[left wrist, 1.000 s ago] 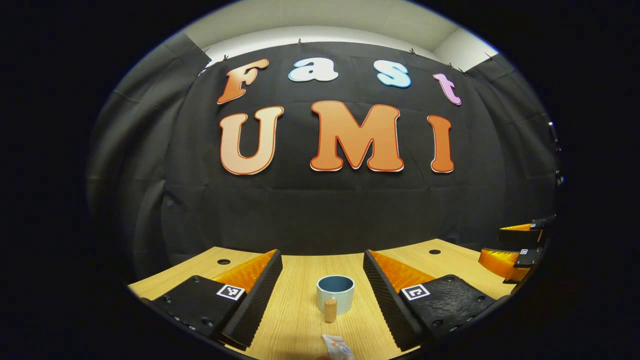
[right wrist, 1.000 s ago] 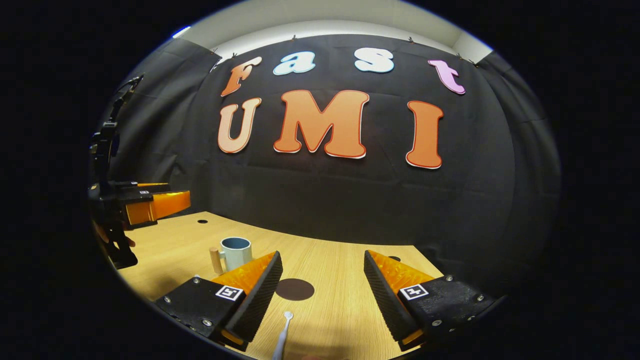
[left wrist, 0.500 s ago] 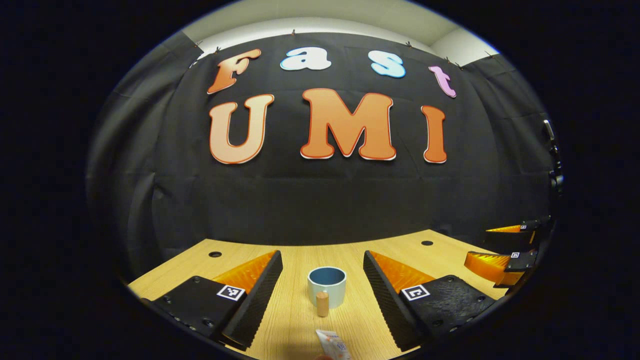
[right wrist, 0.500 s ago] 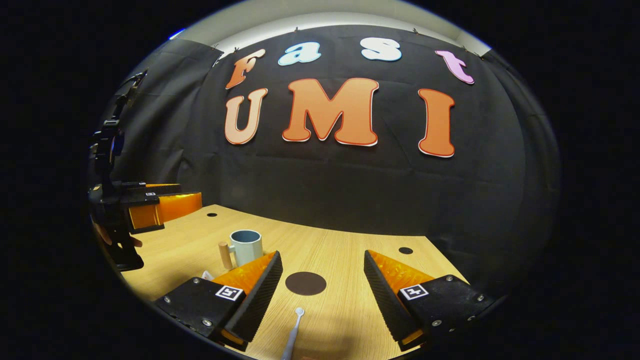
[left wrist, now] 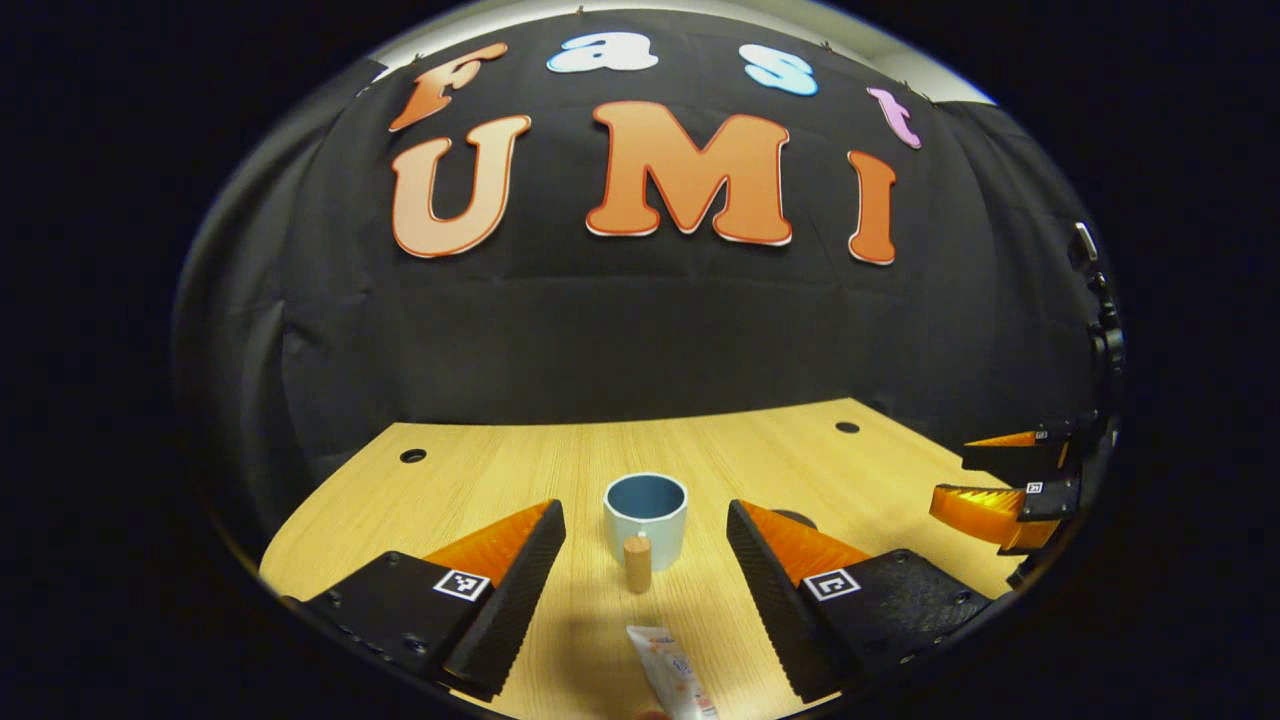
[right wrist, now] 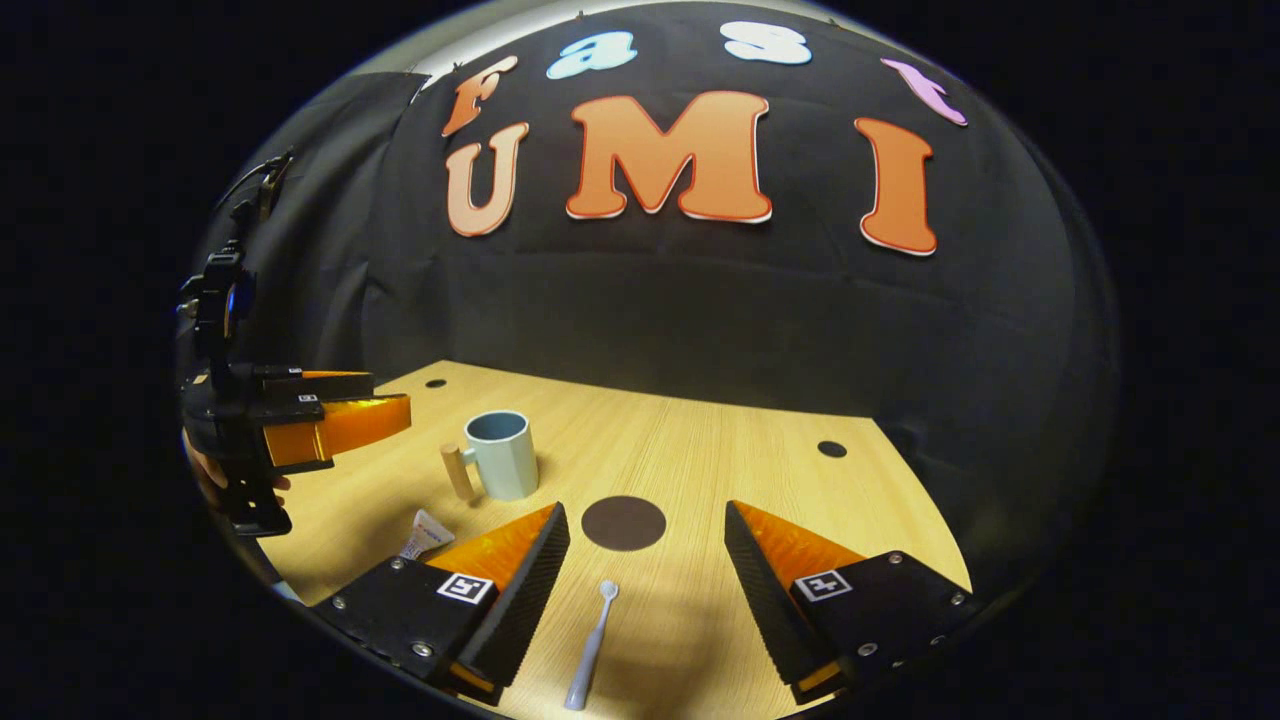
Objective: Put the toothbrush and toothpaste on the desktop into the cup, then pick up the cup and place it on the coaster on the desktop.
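Toothbrush (right wrist: pixel 592 645) lay flat on desktop (right wrist: pixel 700 440) between spread fingers of right gripper (right wrist: pixel 645 560); best to drop straight down, pinch mid-handle, thin and slippery plastic; toothpaste (left wrist: pixel 672 684), soft crinkly tube, lay below spread left gripper (left wrist: pixel 645 560), just short of cup (left wrist: pixel 645 518); glossy faceted cup w/ wooden handle; round dark coaster (right wrist: pixel 624 522) near it.

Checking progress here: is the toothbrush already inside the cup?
No, the toothbrush lies flat on the desktop, apart from the cup.
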Available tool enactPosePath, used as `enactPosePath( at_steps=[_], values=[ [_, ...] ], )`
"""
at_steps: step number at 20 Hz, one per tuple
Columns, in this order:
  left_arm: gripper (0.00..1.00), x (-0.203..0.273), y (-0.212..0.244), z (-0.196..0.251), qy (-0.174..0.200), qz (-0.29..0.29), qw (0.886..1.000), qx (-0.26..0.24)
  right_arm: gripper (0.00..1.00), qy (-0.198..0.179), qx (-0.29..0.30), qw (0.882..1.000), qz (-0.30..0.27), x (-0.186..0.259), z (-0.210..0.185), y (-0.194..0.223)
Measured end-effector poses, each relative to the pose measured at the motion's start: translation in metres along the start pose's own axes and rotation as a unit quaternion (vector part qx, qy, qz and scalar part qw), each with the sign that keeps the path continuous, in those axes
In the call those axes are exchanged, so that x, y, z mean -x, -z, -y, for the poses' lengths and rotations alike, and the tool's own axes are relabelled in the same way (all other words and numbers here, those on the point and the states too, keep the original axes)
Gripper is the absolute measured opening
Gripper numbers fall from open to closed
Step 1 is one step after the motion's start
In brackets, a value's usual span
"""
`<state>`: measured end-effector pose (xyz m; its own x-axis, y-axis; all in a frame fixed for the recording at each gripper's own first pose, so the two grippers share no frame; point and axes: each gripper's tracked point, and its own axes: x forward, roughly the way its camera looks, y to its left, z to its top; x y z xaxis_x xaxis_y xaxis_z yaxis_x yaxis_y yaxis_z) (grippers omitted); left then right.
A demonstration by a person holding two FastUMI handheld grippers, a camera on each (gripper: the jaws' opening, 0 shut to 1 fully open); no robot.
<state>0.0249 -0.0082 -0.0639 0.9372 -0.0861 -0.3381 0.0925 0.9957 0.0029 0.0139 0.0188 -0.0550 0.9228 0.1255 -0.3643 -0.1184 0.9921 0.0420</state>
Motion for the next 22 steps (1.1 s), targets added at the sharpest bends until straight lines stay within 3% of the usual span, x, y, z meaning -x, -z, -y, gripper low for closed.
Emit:
enactPosePath(
  at_steps=[3, 5, 8, 10, 14, 15, 16, 18, 22],
  values=[
    [0.98, -0.013, 0.015, -0.007, 0.012, -0.048, 0.999, -0.014, 0.87, -0.007, -0.017, 0.997, -0.079, -0.006, 0.004, 0.029],
    [0.98, -0.017, 0.029, -0.005, 0.028, -0.089, 0.996, -0.010, 0.81, -0.042, -0.045, 0.990, -0.125, -0.006, -0.009, 0.042],
    [0.98, -0.024, 0.046, 0.002, 0.050, -0.140, 0.989, 0.004, 0.74, -0.075, -0.085, 0.979, -0.169, -0.004, -0.020, 0.053],
    [0.98, -0.023, 0.050, 0.002, 0.060, -0.168, 0.984, 0.007, 0.73, -0.072, -0.089, 0.975, -0.190, -0.005, -0.018, 0.057],
    [0.98, -0.020, 0.060, 0.004, 0.080, -0.243, 0.967, 0.017, 0.73, -0.073, -0.070, 0.970, -0.219, -0.007, -0.019, 0.068],
    [0.98, -0.020, 0.061, 0.005, 0.086, -0.258, 0.962, 0.022, 0.67, -0.075, -0.064, 0.969, -0.225, -0.007, -0.020, 0.070],
    [0.98, -0.023, 0.059, 0.004, 0.086, -0.269, 0.959, 0.028, 0.73, -0.076, -0.059, 0.968, -0.233, -0.007, -0.022, 0.072],
    [0.98, -0.018, 0.064, 0.003, 0.082, -0.301, 0.950, 0.028, 0.72, -0.080, -0.050, 0.964, -0.248, -0.010, -0.026, 0.080],
    [0.95, -0.013, 0.071, 0.003, 0.077, -0.357, 0.930, 0.039, 0.65, -0.085, -0.035, 0.957, -0.276, -0.011, -0.029, 0.093]
  ],
)
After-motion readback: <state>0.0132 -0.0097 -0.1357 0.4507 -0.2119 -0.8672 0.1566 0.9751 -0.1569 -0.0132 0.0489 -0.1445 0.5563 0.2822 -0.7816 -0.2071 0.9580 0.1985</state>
